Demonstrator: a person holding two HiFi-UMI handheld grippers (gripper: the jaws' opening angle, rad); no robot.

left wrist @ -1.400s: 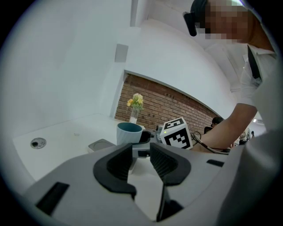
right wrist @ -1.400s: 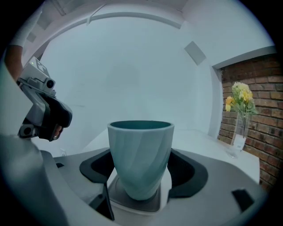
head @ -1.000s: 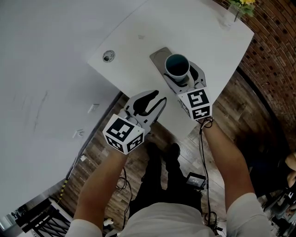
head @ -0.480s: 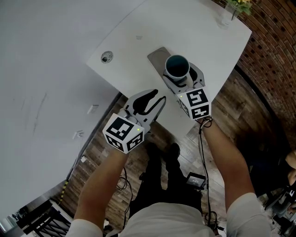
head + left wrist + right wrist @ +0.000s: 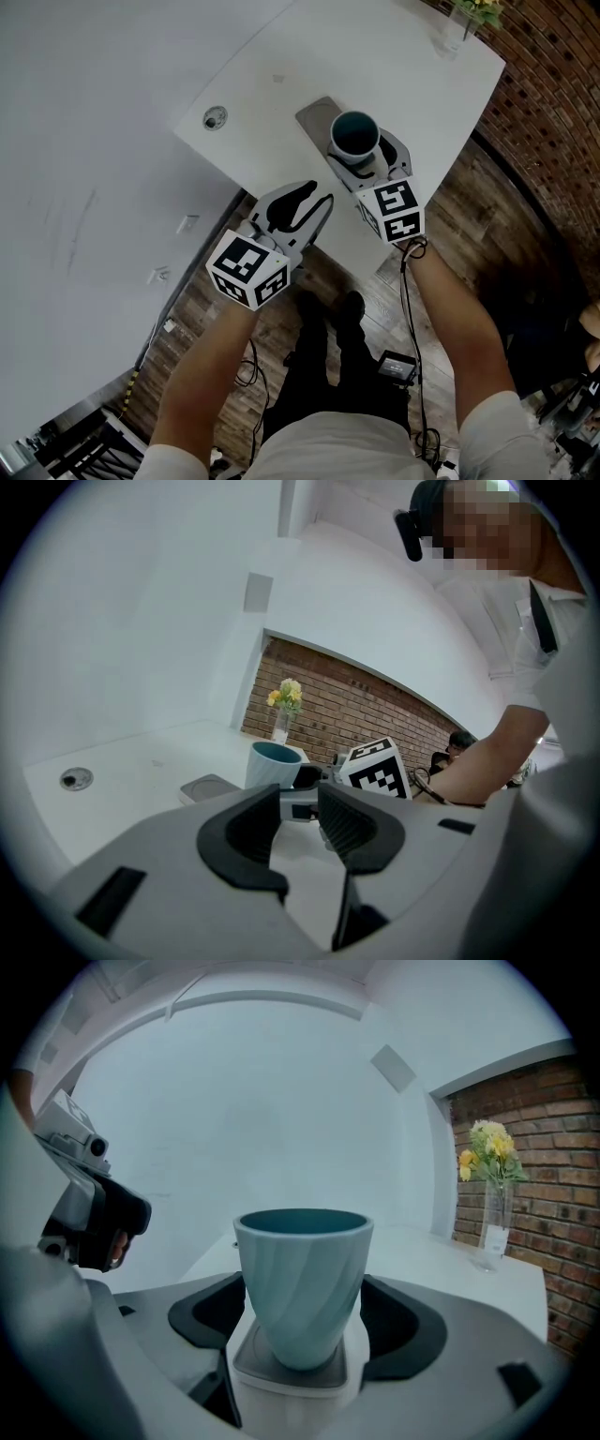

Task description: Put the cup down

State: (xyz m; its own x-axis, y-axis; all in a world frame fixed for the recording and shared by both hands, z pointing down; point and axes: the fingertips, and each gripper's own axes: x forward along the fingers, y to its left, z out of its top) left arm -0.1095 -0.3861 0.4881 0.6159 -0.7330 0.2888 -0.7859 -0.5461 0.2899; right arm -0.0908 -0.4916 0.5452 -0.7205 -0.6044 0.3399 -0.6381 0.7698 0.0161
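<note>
Evidently near completion: cup at the coaster, release outstanding.
Nearest, the left gripper (image 5: 300,810) hangs at the near edge of the bench (image 5: 403,75), jaws slightly apart with nothing between them; it takes no part. Beyond it, the right gripper (image 5: 305,1321) has its jaws closed against both sides of the teal cup (image 5: 302,1274), which stands upright. The cup's base appears to rest on the grey coaster (image 5: 291,1370), though a thin gap beneath cannot be ruled out. Judgement: carrying and positioning are done; outstanding are full seating, opening the jaws and drawing clear without tipping. Farthest, a vase (image 5: 489,1227) of flowers stands well apart at the far corner.
</note>
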